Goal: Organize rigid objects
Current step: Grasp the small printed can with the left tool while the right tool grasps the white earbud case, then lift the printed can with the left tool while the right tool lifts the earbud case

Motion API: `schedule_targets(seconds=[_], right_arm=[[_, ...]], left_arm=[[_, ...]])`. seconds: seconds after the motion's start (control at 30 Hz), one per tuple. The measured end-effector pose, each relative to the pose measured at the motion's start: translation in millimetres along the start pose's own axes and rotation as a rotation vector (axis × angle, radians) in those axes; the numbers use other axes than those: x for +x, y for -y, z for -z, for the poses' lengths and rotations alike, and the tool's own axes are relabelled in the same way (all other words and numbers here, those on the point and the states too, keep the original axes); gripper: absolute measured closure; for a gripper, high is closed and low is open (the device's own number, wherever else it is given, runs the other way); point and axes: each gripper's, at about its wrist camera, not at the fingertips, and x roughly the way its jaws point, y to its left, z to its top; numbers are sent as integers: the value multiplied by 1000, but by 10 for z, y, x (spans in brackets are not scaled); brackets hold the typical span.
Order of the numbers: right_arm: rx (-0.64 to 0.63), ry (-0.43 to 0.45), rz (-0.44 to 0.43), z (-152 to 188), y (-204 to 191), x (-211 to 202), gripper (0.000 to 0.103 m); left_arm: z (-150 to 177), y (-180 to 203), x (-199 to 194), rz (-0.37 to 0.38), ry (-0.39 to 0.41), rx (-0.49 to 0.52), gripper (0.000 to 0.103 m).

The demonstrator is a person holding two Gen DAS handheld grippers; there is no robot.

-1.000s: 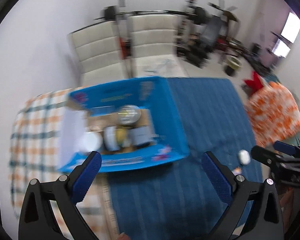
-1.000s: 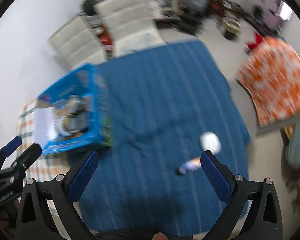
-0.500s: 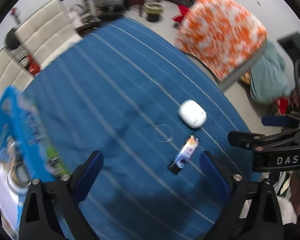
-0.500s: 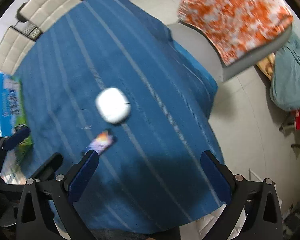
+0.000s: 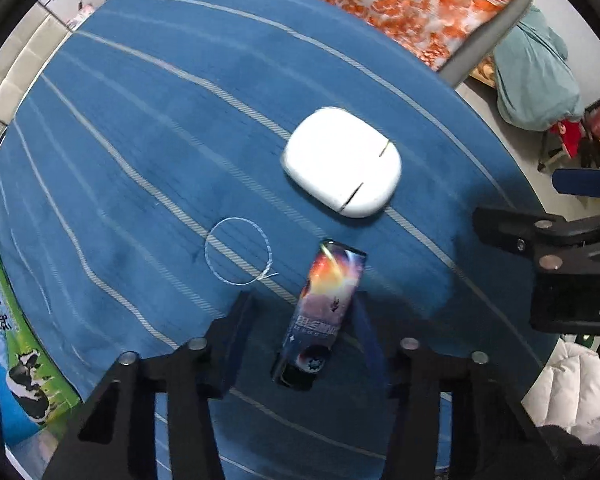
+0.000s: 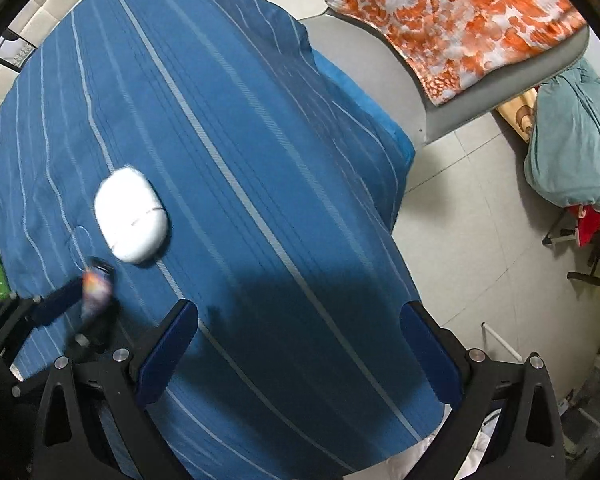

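A small colourful printed box (image 5: pixel 326 308) lies on the blue striped cloth (image 5: pixel 140 160), between the fingers of my left gripper (image 5: pixel 304 316). The jaws have narrowed around it and the right pad touches its side; a gap shows on the left. A white rounded case (image 5: pixel 340 166) lies just beyond it, also in the right wrist view (image 6: pixel 131 216). My right gripper (image 6: pixel 298 344) is open and empty over the cloth, to the right of the white case. The left gripper (image 6: pixel 76 300) shows blurred at the left of that view.
A blue and green carton (image 5: pixel 12 340) stands at the cloth's left edge. A thin white thread loop (image 5: pixel 238 250) lies left of the printed box. An orange patterned cover (image 6: pixel 452 20) and a teal bundle (image 6: pixel 568 140) lie beyond the table's right edge, over tiled floor (image 6: pixel 480 260).
My left gripper swung from the carton to the printed box, came down and narrowed its jaws around it. My right gripper moved right, past the white case, and stayed open.
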Motion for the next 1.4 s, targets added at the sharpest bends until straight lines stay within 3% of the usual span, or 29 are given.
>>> schedule_targets(seconds=[0.07, 0.17, 0.23, 0.3, 0.4, 0.5, 0.6, 0.67, 0.77, 0.9, 1.1, 1.27, 1.4], right_arm=[[-19, 5, -20, -54, -97, -21, 0], [-48, 22, -54, -172, -294, -61, 0], [-68, 43, -69, -277, -454, -94, 0], [-96, 62, -63, -373, -618, -94, 0], [-140, 39, -40, -484, -850, 16, 19], [-140, 1, -80, -514, -967, 117, 29], [-163, 3, -11, -461, -1103, 126, 47], [-171, -16, -26, -427, -1142, 130, 53], [-172, -44, -60, -364, -1155, 123, 54], [-159, -35, -74, -344, -1132, 116, 53], [-142, -40, -116, -341, -1079, 94, 53], [-107, -53, -194, -434, -878, 88, 48], [-98, -41, -193, -454, -833, 58, 43]], left_arm=[[38, -126, -36, -21, 6, -78, 80], [125, -436, -58, -10, -10, -258, 80], [230, -736, -73, 26, -14, -411, 80], [304, -915, -79, 71, -10, -498, 80], [395, -1129, -94, 114, -4, -594, 80], [474, -1192, -92, 173, 13, -643, 80], [492, -1184, -94, 197, 16, -645, 77], [478, -1221, -91, 196, 13, -637, 77], [431, -1190, -80, 178, 7, -610, 75], [292, -1135, -36, 171, 7, -560, 58], [248, -1027, -2, 142, 33, -542, 47], [242, -1016, 20, 115, 47, -538, 46], [223, -1027, 29, 120, 43, -534, 50]])
